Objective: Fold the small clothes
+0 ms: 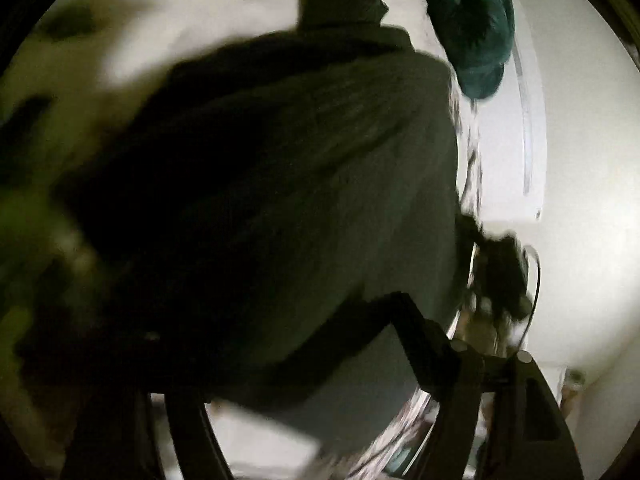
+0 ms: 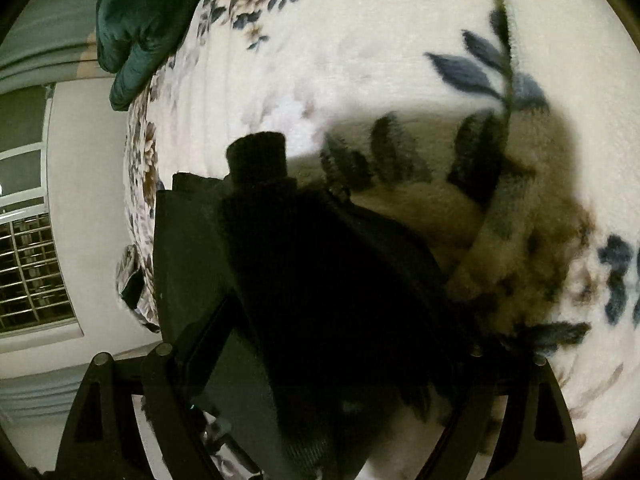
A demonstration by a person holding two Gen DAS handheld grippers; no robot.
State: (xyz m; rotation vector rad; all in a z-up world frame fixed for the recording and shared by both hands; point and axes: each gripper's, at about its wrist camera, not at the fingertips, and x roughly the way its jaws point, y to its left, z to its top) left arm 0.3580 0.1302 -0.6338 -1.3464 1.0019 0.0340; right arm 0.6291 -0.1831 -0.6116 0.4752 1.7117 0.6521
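Note:
A small dark ribbed garment (image 1: 280, 168) hangs in front of the left wrist camera and fills most of that view, blurred by motion. My left gripper (image 1: 280, 340) is shut on its lower edge; one black finger (image 1: 420, 344) shows at the lower right. In the right wrist view the same dark garment (image 2: 320, 280) lies between the jaws, and my right gripper (image 2: 256, 184) is shut on it, with a cuff-like end sticking out past the tips. Both grippers hold it above a white floral blanket (image 2: 380, 40).
A dark green velvet cushion (image 2: 140, 24) lies at the blanket's far edge; it also shows in the left wrist view (image 1: 472, 20). A white wall (image 2: 88, 160) and a barred window (image 2: 32, 272) stand beyond the bed edge.

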